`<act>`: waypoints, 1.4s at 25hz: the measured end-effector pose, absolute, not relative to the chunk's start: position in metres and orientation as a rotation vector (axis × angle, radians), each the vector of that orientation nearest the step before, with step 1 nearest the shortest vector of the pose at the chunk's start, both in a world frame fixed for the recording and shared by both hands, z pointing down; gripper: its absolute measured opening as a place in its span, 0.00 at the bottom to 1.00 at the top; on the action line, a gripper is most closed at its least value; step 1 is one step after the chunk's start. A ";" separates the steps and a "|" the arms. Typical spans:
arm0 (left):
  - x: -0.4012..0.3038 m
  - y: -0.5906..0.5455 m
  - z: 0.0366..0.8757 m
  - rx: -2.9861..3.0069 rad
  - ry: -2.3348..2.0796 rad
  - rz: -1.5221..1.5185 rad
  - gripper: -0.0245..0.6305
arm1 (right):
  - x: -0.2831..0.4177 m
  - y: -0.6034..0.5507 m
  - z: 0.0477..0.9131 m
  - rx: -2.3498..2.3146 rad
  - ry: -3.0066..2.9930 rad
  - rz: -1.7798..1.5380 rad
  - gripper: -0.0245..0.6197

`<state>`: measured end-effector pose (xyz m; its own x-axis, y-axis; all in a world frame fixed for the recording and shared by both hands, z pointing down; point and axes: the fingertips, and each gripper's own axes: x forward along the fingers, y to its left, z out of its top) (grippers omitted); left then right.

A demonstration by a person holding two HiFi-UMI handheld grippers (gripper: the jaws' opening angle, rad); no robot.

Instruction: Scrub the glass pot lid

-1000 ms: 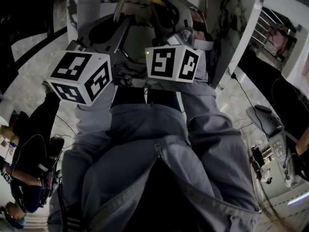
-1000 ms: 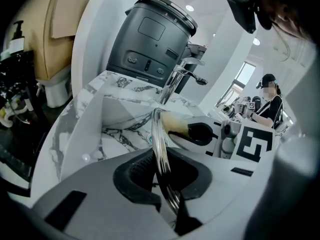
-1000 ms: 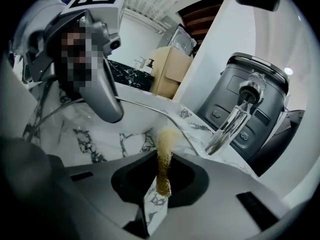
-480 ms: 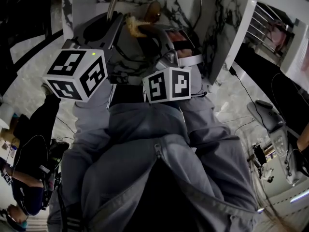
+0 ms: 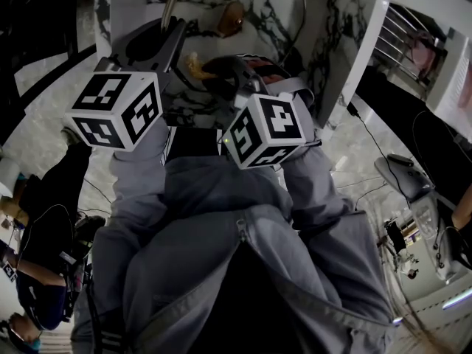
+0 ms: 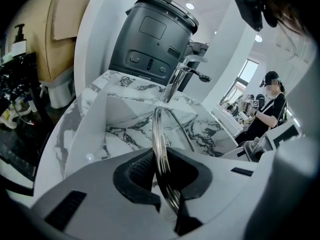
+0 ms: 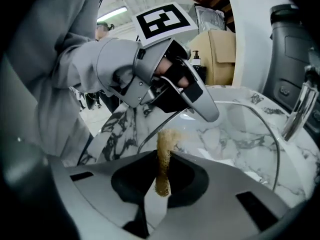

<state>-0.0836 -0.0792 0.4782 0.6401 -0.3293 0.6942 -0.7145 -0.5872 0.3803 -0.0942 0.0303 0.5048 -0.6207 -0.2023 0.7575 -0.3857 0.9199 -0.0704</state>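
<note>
Left gripper view: left claw [image 6: 165, 188] clamps glass lid [image 6: 158, 134].

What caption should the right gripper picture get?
Right claw grips a tan sponge near the glass lid held in the left claw.

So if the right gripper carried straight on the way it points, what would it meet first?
Most likely the glass lid, which the left gripper holds on edge just ahead. The scrub pad clamped in the right gripper would touch it first. Depth is hard to judge.
</note>
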 end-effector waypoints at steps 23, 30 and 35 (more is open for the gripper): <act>-0.084 -0.077 0.480 2.203 -0.789 0.791 0.13 | 0.045 -0.088 0.468 0.996 -2.078 0.181 0.12; -0.085 -0.078 0.478 2.211 -0.785 0.814 0.14 | 0.060 -0.116 0.489 1.042 -1.897 -0.033 0.12; -0.086 -0.080 0.476 2.222 -0.773 0.822 0.14 | 0.053 -0.130 0.503 1.057 -1.869 -0.080 0.12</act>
